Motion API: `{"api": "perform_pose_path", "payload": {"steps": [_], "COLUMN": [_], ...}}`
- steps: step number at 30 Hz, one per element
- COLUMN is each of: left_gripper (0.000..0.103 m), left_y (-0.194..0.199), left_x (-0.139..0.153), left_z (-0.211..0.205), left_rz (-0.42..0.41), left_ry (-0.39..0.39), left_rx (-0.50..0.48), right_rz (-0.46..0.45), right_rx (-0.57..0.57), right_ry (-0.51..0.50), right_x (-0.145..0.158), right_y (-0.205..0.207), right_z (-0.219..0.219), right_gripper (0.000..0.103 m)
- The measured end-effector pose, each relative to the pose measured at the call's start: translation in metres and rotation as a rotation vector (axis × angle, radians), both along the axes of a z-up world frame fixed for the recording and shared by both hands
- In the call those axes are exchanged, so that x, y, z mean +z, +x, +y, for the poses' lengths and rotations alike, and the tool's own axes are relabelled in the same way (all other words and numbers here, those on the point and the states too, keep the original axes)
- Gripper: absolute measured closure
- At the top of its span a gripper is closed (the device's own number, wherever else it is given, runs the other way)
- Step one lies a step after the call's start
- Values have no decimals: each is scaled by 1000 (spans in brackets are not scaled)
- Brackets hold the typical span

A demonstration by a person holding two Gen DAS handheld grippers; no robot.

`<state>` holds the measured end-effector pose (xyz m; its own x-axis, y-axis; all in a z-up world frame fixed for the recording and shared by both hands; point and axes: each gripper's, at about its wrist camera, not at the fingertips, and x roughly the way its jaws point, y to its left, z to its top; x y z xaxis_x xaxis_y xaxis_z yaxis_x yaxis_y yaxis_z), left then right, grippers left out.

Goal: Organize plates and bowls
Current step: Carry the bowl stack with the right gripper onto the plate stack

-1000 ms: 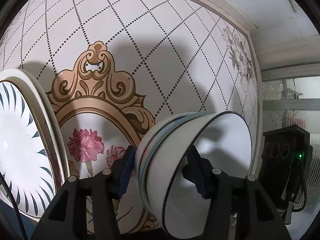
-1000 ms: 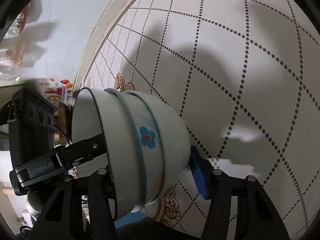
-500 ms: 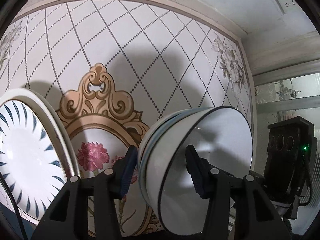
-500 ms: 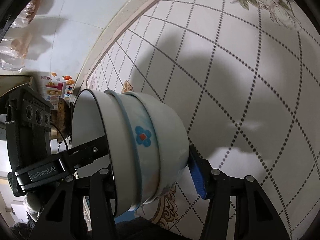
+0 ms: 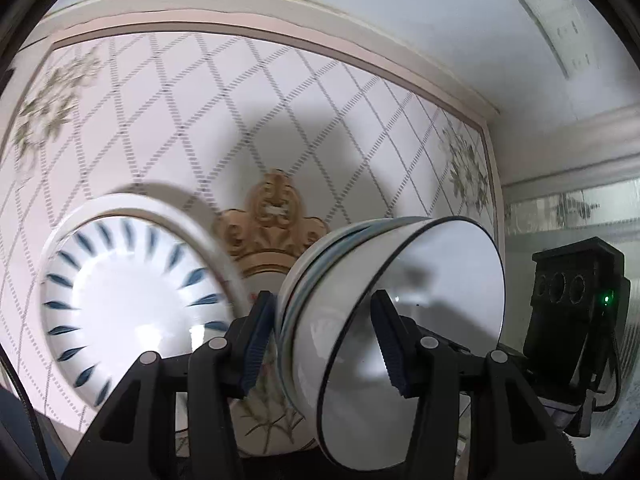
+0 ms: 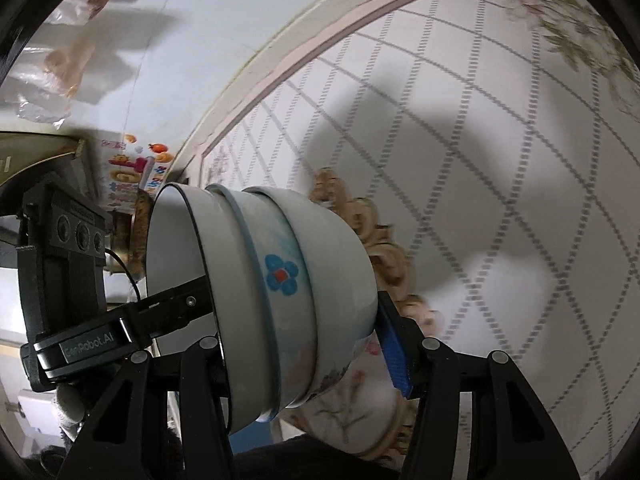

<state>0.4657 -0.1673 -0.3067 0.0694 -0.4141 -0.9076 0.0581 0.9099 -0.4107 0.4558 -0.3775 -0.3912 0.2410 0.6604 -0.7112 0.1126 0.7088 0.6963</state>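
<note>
Both hand-held grippers hold one nested stack of bowls (image 5: 384, 312) between them. In the left wrist view the left hand-held gripper (image 5: 324, 344) is clamped across the stack's wall, one blue pad outside against the bowls and the other inside the open mouth. In the right wrist view the right hand-held gripper (image 6: 304, 344) straddles the same stack of bowls (image 6: 280, 292): its right blue pad presses the base of the outermost bowl, while its left finger is hidden behind the rim, so the full contact cannot be told. The stack appears tipped in both views, its mouth facing the left hand-held gripper's side, and looks lifted clear of the tabletop (image 5: 168, 128). The main risk, as a judgement, is that the bowls slide out of one another, since smooth glazed walls nest loosely and only the pinch keeps them together; uneven motion between the two hands could also twist the stack loose. A plate (image 5: 132, 304) with blue dashes lies just beside the stack, on the side away from its mouth, and a careless lowering could knock against it. Beneath the stack, the tabletop wears a pale cloth with a dotted diamond grid and a gold floral medallion (image 5: 272, 220). Beyond the stack stand plain white walls.
</note>
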Motion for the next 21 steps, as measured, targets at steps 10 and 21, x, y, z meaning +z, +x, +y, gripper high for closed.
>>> {"api": "perform_pose_path", "payload": {"steps": [10,21], "left_gripper": [56,56], "left_y": [-15,-19], "left_x": [4,-20], "left_z": [83,148], "left_rz": [6,54], "left_ry": [25,19], "left_rx": [128,244], "right_rz": [10,50], "right_rx": [128,255], "right_ry": [36,23], "right_x": [9,-16], "right_y": [23,32], "right_z": [76,147], "right_gripper": [46,46]}}
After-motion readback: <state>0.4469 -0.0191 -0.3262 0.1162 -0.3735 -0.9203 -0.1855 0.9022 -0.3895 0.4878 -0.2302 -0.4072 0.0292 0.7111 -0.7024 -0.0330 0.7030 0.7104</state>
